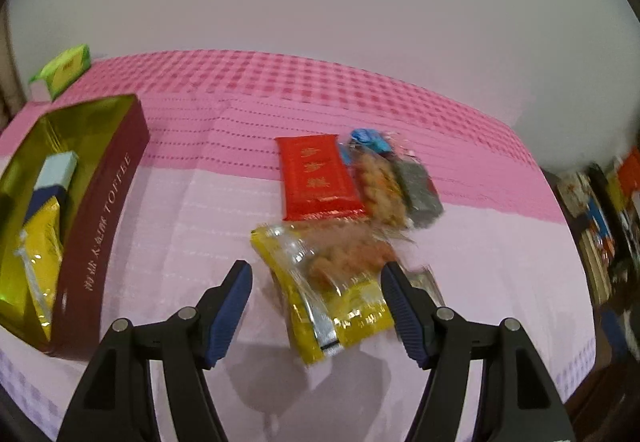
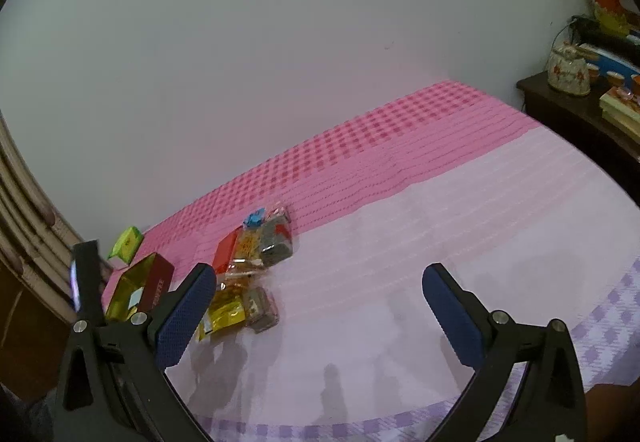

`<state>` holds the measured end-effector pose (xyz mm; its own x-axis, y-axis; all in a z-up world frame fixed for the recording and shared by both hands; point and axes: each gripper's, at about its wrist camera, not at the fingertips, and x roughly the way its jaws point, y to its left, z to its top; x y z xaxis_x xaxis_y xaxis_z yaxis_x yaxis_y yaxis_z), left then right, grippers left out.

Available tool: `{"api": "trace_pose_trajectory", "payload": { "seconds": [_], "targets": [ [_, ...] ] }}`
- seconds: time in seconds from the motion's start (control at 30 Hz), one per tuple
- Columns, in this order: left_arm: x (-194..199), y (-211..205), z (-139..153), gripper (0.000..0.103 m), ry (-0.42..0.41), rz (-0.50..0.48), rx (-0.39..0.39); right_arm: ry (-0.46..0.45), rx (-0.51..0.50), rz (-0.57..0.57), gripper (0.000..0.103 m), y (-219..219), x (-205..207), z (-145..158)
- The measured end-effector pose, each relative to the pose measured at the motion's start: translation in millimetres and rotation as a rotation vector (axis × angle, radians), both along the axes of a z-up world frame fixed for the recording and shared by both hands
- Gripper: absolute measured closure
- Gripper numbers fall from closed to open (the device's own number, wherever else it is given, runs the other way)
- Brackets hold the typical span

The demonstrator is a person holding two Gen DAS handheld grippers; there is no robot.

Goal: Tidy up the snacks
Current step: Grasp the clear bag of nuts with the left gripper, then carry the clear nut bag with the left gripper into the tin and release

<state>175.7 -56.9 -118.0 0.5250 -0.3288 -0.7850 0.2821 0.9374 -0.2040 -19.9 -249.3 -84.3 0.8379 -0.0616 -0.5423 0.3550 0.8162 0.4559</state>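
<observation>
Lying flat on the pink cloth [image 1: 168, 226], a yellow snack packet [image 1: 332, 294] with a clear window sits right between the spread fingers of the left gripper [image 1: 316, 274], its near end reaching in under the gap. Neither blue pad [image 1: 228, 314] presses on it; the right-hand pad overlaps the packet's edge in the left wrist view, but I cannot tell whether it touches. Tucked against that edge is a small greyish packet [image 2: 262, 308], clearer from the right wrist view.

Just beyond the yellow packet lies a red packet [image 1: 318, 178] with gold characters, flat and lengthwise. Beside it, touching, are a clear bag of orange-brown snacks [image 1: 382, 190] and a grey packet [image 1: 418, 186], with a blue wrapper [image 1: 368, 138] at their far end. These are blurred.

Off to the left stands an open dark red tin [image 1: 108, 226] marked TOFFEE, gold inside. It holds a pale blue and navy box [image 1: 54, 178] and a yellow packet [image 1: 42, 250]. Behind the tin, near the wall, lies a green packet [image 1: 64, 70].

The right gripper [image 2: 320, 278] hangs over bare cloth well to the right of the snacks, its fingers spread wide with nothing between them. A dark wooden cabinet [image 2: 568, 102] with a teapot [image 2: 568, 70] stands at the far right.
</observation>
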Motion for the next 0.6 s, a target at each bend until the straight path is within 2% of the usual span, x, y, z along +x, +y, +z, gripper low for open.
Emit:
{"api": "trace_pose_trajectory", "payload": {
  "seconds": [0.1, 0.13, 0.2, 0.27, 0.3, 0.47, 0.6],
  "targets": [
    [7, -1, -2, 0.035, -0.002, 0.007, -0.033, 0.013, 0.025, 0.041, 0.000, 6, 7, -6],
    [10, 0, -4, 0.040, 0.017, 0.012, -0.054, 0.014, 0.029, 0.046, 0.000, 8, 8, -7],
    [19, 0, -9, 0.062, 0.074, 0.018, -0.103, 0.013, 0.039, 0.062, 0.000, 13, 8, -8],
    [22, -2, -8, 0.071, 0.107, -0.002, -0.142, 0.019, 0.029, 0.069, 0.000, 16, 9, -10],
    [21, -4, -5, 0.076, 0.106, -0.016, -0.138, 0.018, 0.028, 0.069, 0.000, 16, 8, -10],
    [8, -3, 19, 0.081, 0.039, -0.064, -0.109, 0.006, 0.025, 0.055, 0.000, 15, 5, -8],
    [0, 3, 34, 0.081, 0.003, -0.064, -0.082, 0.016, 0.030, 0.054, 0.000, 16, 6, -9]
  ]
}}
